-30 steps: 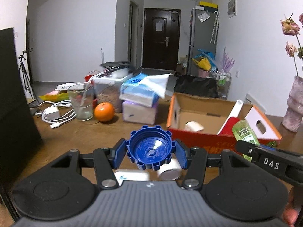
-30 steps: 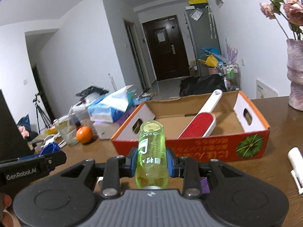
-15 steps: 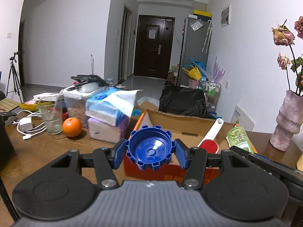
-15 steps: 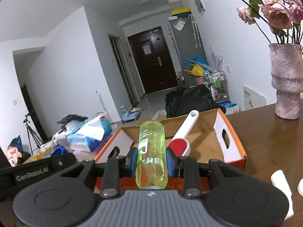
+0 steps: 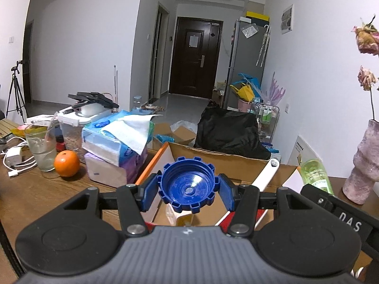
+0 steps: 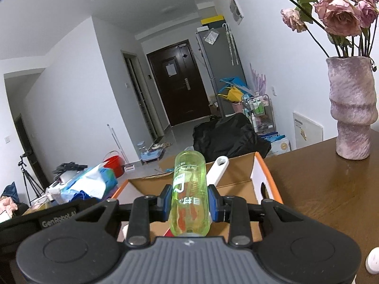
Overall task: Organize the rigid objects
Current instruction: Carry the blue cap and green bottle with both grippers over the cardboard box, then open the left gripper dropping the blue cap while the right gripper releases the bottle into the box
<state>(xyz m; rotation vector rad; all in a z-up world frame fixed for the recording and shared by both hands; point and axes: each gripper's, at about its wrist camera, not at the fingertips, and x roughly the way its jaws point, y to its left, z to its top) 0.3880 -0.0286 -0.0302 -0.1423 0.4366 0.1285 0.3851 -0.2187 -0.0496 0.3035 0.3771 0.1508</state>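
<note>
Clamping a blue cap [image 5: 188, 190], open side toward the camera, the left hand-held gripper [image 5: 188, 192] holds it above the near left part of a cardboard box [image 5: 227, 163]. Right hand-held gripper [image 6: 189, 203]: closed on a green bottle [image 6: 189, 194] pointing away along the fingers, over the same box's near edge. Box contents: a white-handled red brush [image 5: 266, 177] leaning on the far wall; a pale item [image 5: 180, 217] below the cap, unidentifiable. Tabletop [image 5: 40, 191], left of box: tissue packs [image 5: 113, 151], an orange [image 5: 66, 163], a glass [image 5: 41, 149], a charger with cables [image 5: 14, 157]. Far right: a pink vase [image 6: 353, 108] with dried roses.
</note>
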